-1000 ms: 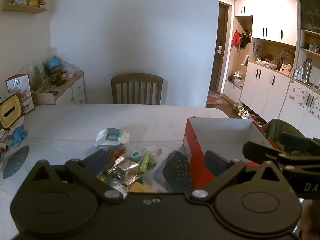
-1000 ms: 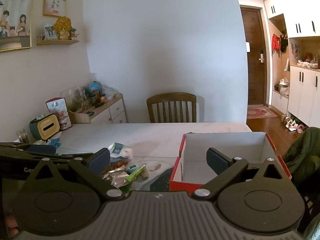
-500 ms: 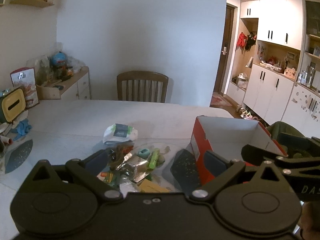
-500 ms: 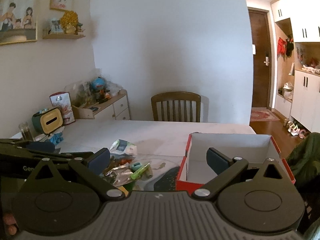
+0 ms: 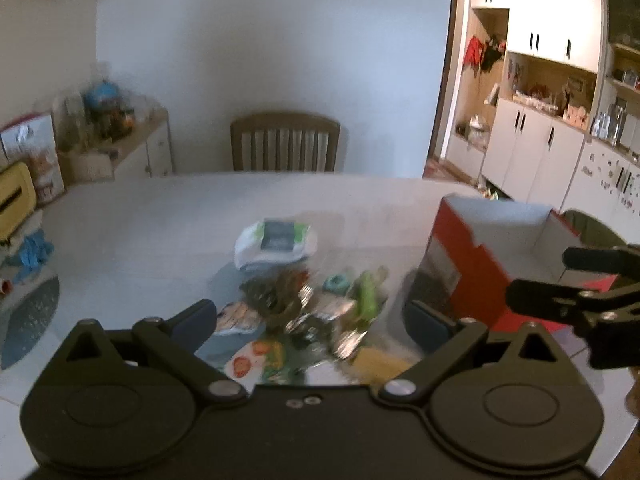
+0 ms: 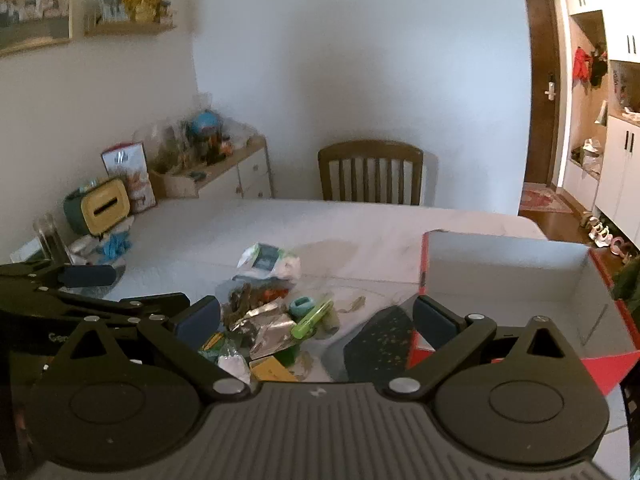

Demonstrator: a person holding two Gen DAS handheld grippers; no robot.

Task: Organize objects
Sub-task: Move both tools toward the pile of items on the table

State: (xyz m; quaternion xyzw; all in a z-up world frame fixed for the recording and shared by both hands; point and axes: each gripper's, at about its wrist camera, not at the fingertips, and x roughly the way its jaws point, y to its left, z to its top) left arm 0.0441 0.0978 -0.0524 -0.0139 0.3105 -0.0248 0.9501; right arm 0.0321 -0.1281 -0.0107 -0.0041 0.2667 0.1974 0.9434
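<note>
A pile of small items lies on the white table: a white wipes pack (image 5: 276, 242) (image 6: 269, 260), a teal ring (image 5: 335, 283) (image 6: 301, 306), a green tube (image 5: 367, 292) (image 6: 313, 321), foil wrappers (image 6: 269, 328) and snack packets (image 5: 256, 356). An open red box with a white inside (image 5: 472, 256) (image 6: 504, 272) stands right of the pile. My left gripper (image 5: 312, 320) is open and empty, above the pile's near side. My right gripper (image 6: 316, 316) is open and empty, between pile and box. Each gripper shows in the other's view.
A wooden chair (image 5: 285, 142) stands at the table's far side. A yellow tissue box (image 6: 105, 206) and blue cloth (image 6: 116, 245) sit at the table's left end. A dark speckled mat (image 6: 376, 340) lies by the box. A cluttered sideboard (image 6: 208, 168) is behind.
Both grippers have tilted down and moved forward toward the pile, which now sits higher and larger in both views. Both stay open and empty.
</note>
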